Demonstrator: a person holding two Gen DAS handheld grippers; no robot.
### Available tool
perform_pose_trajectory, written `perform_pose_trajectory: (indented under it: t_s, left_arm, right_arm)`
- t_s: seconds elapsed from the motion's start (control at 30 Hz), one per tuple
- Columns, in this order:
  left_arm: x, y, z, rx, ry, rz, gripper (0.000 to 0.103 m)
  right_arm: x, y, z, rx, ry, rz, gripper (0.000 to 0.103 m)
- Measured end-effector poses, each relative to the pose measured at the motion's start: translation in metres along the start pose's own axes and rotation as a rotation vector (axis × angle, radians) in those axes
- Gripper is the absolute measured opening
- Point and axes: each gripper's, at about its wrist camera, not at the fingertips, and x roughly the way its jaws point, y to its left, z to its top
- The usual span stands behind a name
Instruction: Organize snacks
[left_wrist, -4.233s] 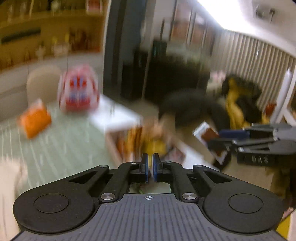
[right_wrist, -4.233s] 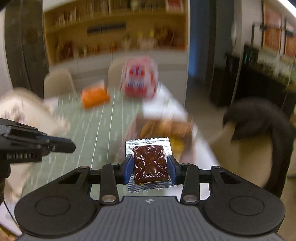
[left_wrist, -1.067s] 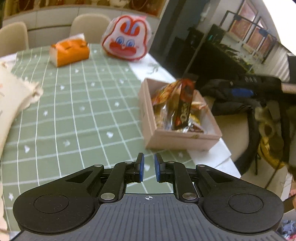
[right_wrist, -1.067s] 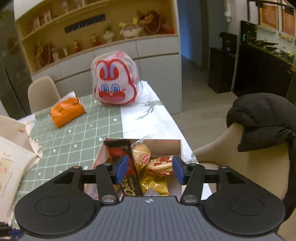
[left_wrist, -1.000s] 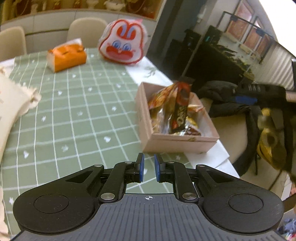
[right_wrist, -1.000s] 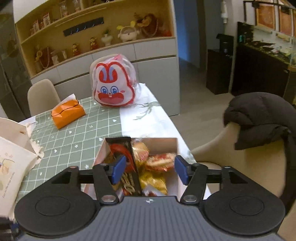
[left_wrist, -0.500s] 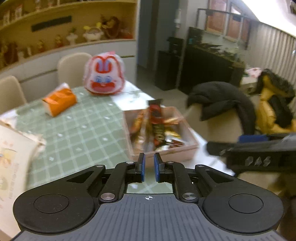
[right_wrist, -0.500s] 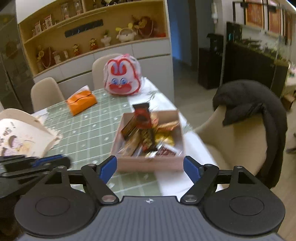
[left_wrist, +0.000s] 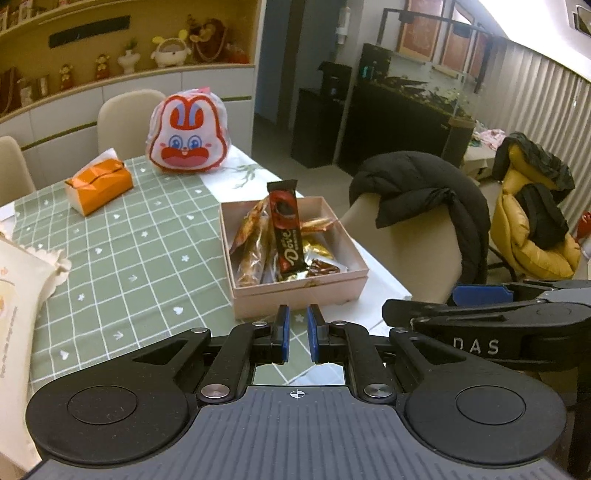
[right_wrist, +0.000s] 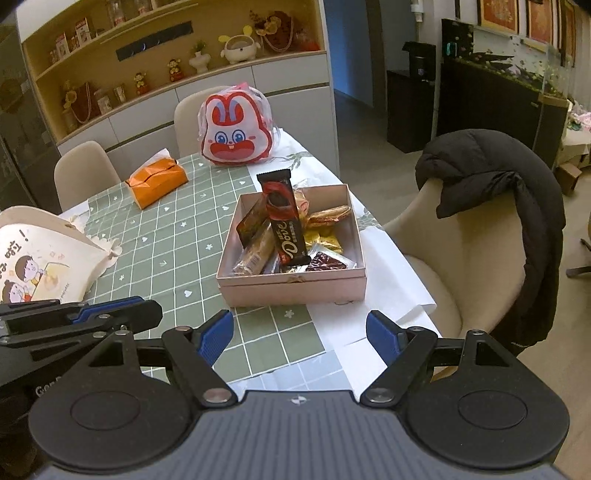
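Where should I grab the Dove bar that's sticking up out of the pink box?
Probably the Dove bar's free top end, from above: it leans upright, poking past the pink box rim, while its lower end sits among other wrappers. The right gripper is open and empty.

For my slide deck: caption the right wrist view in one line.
Open right gripper hangs empty before the pink box of snacks, a Dove bar propped upright inside.

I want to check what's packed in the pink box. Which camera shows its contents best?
The right wrist view: it looks down into the pink box, so the chocolate bar and the wrappers around it are separate and clear. The left wrist view shows the same box more from its left, with the snacks overlapping more.
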Motion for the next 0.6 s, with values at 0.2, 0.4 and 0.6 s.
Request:
perform_pose_trajectory:
  t_s: [0.2,0.4,0.6]
  left_arm:
    - [-0.0006,0.0005,-0.0017,-0.010,0.011,-0.004,0.013]
    - [0.0020,0.0016,-0.0032,-0.024,0.032,-0.008,0.013]
    - [0.0067,0.0028,-0.0073,-0.042,0.060,-0.009,0.013]
  right_arm:
    - [-0.0003,0.0042,-0.0020,-0.010,0.009,0.000,0.080]
    - [0.0017,0.0039,-0.0028,-0.008,0.021,-0.008,0.080]
    - [0.0081,0.0052,-0.0067,-0.013,0.053,-0.016,0.080]
